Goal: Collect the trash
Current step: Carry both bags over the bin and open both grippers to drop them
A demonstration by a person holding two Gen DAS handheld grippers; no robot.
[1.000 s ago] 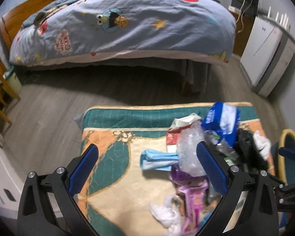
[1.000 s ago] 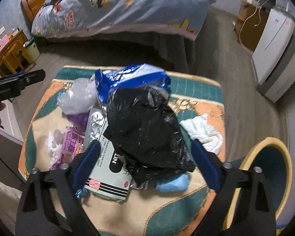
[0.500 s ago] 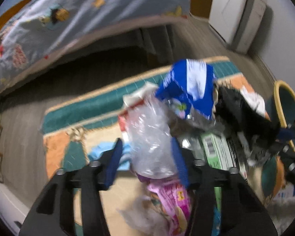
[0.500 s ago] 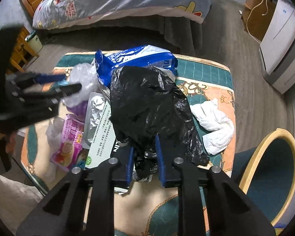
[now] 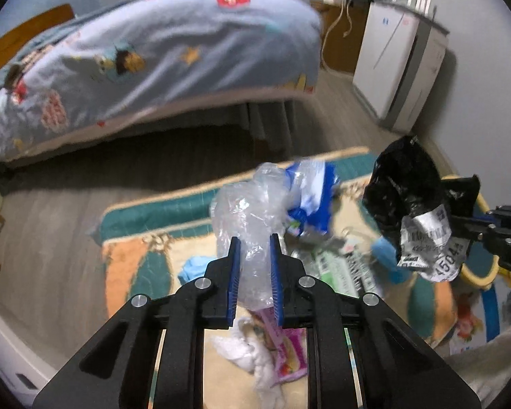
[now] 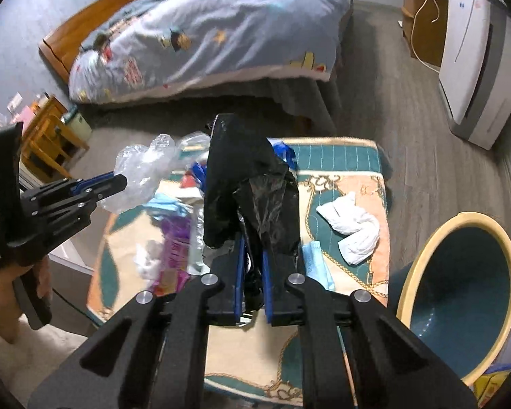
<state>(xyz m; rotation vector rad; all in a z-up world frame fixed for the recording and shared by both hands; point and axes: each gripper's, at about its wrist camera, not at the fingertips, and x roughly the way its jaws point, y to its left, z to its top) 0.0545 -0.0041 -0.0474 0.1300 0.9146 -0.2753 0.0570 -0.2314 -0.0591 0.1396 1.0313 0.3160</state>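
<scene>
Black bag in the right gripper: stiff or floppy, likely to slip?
Probably floppy: the black bag droops in folds over the right gripper. Likely light, thin crinkled film. Slip seems unlikely, since the jaws pinch bunched plastic.

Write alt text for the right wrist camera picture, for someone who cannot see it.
The right gripper is clamped on a crumpled black plastic bag, held above a patterned mat strewn with litter. Left of it, the left gripper holds a clear plastic bag; a round bin stands at right.

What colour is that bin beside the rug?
Dark teal bin with a pale yellow rim, clearest in the right wrist view.
</scene>
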